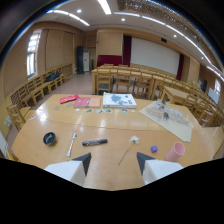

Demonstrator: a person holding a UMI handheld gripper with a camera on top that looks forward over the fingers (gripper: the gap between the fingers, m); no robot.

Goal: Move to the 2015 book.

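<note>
A: Which step is the gripper on?

B: The approach. Its fingers stand wide, holding nothing, and the book lies far beyond the marker.

A: Next?

B: Probably advance past the marker toward it.

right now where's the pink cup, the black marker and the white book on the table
pink cup [175, 151], gripper view, on its side wall
black marker [94, 142], gripper view, middle of its barrel
white book [119, 100], gripper view, centre of its cover
</note>
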